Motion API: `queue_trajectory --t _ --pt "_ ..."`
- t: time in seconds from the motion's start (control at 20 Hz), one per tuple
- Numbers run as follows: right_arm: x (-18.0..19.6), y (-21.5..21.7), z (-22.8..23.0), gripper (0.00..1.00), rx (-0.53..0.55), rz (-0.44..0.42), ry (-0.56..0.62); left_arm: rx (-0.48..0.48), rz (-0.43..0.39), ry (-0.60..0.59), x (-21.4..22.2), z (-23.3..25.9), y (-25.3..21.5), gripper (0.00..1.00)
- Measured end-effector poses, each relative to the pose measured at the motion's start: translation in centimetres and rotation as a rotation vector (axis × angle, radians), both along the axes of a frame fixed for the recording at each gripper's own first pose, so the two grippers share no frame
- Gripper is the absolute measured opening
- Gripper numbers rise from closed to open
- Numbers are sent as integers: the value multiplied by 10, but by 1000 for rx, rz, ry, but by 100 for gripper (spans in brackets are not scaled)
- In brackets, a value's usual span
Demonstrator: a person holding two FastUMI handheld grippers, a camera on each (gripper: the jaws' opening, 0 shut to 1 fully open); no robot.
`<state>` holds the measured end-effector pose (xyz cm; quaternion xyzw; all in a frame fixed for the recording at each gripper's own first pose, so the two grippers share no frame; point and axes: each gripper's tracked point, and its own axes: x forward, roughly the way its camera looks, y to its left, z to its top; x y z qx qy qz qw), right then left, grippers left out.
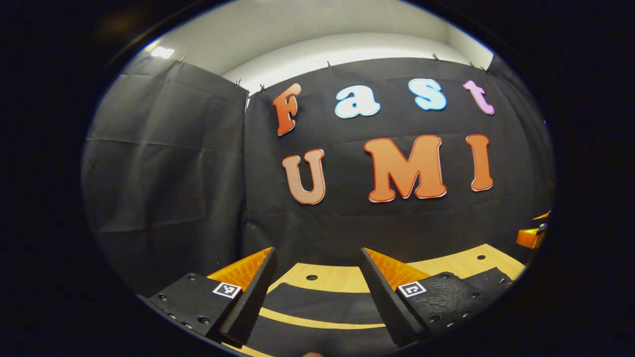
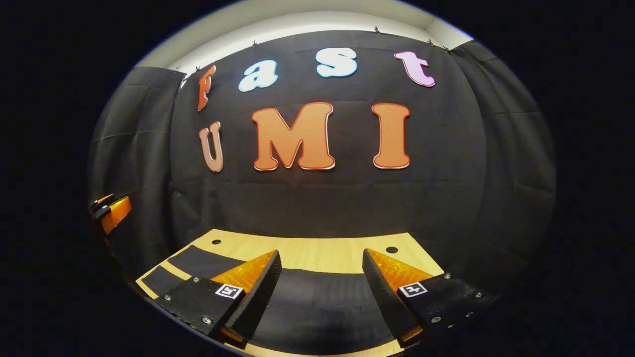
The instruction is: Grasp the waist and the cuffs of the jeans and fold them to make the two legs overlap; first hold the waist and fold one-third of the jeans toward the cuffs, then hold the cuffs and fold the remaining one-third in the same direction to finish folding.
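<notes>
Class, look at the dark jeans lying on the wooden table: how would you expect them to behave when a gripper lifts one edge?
The jeans lie flat, following the table, so they will probably be floppy and drape from any lifted edge. They spread wide across it, so one grip likely leaves most trailing. Being cloth, they shouldn't roll or tip.

Both grippers looked the same build, basically. Left gripper (image 1: 317, 292) had two wedge-shaped fingers w/ ribbed inner faces, bolted to flat textured plates w/ small round screws. Each plate carried a little square b&w marker near the finger base. Right gripper (image 2: 321, 292) had the same wedges, screws & markers.
</notes>
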<state>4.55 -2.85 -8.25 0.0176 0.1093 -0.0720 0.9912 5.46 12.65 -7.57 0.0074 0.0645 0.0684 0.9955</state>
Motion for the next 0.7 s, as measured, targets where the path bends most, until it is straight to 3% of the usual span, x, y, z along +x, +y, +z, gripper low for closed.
queue_trajectory --t 0.25,0.4,0.7 --pt "8 -16 -54 99 34 -149 158 -116 28 273 30 -95 80 99" --pt "5 -14 -95 99 108 -219 275 -179 70 443 39 -159 121 100" --pt "-14 -28 -131 99 217 -396 383 -291 105 722 27 -251 165 98"
